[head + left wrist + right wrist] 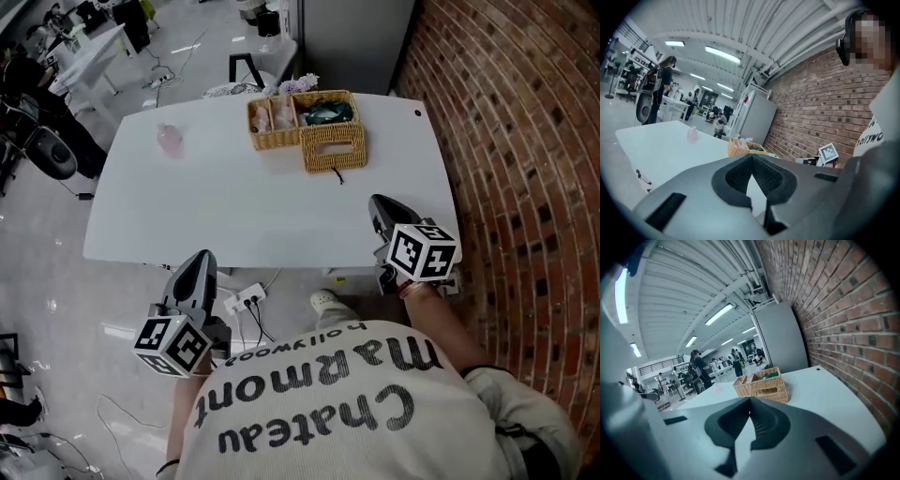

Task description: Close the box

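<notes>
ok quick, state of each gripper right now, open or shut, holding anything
left gripper: jaws closed, nothing between them
right gripper: jaws closed, nothing between them

open path: over table (262,220) near half | blocks: wicker box (333,155), pink bottle (170,139), brick wall (534,141) right

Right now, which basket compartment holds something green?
The back-right compartment, directly behind the slotted section. The two left compartments hold only pale things.
</notes>
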Tool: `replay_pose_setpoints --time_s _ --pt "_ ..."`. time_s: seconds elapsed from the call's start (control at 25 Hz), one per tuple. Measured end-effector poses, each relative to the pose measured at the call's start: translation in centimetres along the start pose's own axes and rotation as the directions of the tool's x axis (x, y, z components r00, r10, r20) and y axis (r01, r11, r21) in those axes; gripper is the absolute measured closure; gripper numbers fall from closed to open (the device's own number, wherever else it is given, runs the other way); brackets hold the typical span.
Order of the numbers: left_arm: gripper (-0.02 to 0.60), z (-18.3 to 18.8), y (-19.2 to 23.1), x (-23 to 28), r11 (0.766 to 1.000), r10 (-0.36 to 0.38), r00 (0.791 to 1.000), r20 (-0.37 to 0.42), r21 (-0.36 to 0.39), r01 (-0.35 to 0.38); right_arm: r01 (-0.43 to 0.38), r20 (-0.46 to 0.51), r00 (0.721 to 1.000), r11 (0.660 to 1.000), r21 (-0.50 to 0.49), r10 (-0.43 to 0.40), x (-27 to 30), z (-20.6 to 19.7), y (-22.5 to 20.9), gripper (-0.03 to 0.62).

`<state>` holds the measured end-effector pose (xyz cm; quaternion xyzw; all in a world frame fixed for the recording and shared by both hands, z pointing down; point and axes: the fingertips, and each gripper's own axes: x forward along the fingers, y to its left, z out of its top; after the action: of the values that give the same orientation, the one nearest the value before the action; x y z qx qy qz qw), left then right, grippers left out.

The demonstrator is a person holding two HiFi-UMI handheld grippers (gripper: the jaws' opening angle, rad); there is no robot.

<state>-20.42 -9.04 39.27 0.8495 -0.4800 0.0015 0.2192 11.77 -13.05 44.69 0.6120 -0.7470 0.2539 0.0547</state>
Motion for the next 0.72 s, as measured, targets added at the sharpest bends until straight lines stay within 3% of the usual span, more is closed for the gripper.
replay_pose_setpoints --time_s 0.24,0.72 --pt "0.581 2.7 1.7 1.2 0.996 0.085 0.994 0.067 -0.018 -0.084 -0.044 -0.008 0.999 0.998 -0.051 0.044 5.4 3.1 -0.6 0.566" --pt "0.581 2.6 4.4 1.5 0.967 0.248 0.966 0.068 -0.072 -0.243 -0.083 -0.198 0.978 0.993 -0.083 0.066 13.2 0.2 -2.9 0.505"
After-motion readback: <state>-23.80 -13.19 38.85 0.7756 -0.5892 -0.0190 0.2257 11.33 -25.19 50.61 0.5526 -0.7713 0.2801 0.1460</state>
